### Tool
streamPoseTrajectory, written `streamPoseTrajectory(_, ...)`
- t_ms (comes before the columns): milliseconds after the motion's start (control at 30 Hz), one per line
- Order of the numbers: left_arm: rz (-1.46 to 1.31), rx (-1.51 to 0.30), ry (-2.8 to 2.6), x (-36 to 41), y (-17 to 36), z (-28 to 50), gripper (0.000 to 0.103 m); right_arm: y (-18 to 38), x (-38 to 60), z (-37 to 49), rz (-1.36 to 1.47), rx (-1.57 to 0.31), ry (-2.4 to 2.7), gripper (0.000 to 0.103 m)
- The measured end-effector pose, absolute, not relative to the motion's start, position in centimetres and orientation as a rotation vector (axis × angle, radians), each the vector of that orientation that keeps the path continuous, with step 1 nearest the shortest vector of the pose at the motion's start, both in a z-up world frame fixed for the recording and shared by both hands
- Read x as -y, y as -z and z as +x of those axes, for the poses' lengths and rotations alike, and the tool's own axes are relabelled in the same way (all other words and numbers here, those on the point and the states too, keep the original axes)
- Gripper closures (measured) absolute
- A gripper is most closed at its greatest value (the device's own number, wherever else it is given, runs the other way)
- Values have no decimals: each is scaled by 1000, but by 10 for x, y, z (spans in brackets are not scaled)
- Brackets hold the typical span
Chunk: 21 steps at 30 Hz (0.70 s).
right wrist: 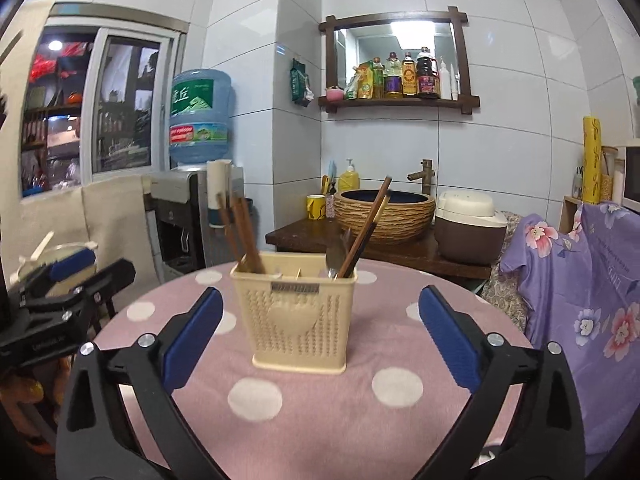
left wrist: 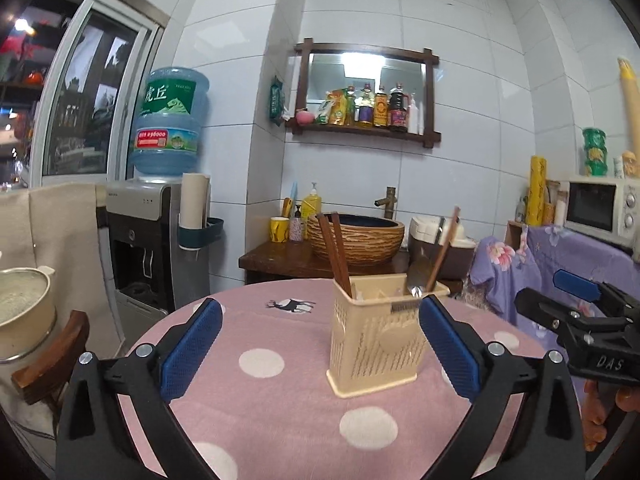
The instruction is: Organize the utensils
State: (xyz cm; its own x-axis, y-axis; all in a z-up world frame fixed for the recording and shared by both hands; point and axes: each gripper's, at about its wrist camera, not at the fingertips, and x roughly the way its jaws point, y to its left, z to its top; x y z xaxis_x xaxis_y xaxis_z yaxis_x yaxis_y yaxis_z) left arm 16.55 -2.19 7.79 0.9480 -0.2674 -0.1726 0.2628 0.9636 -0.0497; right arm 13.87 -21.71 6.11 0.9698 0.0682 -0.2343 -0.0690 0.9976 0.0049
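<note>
Blue-padded, black-framed, spread wide and holding nothing: left gripper (left wrist: 320, 344), low over the near part of the pink polka-dot tablecloth (left wrist: 256, 408). Same for the right gripper (right wrist: 320, 336), jaws apart and empty, also seen from the left wrist view at the far right edge, off the table's side. Straight ahead of both, standing upright on the cloth and touching neither: beige perforated utensil holder (right wrist: 298, 320), framed between the right gripper's fingers in the right wrist view, but sitting toward the right finger in the left wrist view, whose blue pad (left wrist: 448, 348) overlaps its right edge. Inside, in the left compartment: dark brown chopsticks (right wrist: 244, 236), leaning left. In the right compartment: a metal spoon (right wrist: 335, 258) and more chopsticks (right wrist: 366, 228), leaning right. Farther back, beyond the table: a woven-look basin (right wrist: 384, 212) with a brass tap on a dark wooden counter, a rice cooker (right wrist: 468, 228) just beside it, and a water dispenser (right wrist: 188, 208) at the left.
</note>
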Motion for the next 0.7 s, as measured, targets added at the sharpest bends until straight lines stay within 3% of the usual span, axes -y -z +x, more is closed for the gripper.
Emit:
streamPoseTrajectory(367,-23,-167,196,8,-37,89,5,16,196,58,-52,-289,9,6)
streamPoseTrajectory(700,-78,-235,190,-7,3,32,5,45,189,-11,-57,-306,19,6)
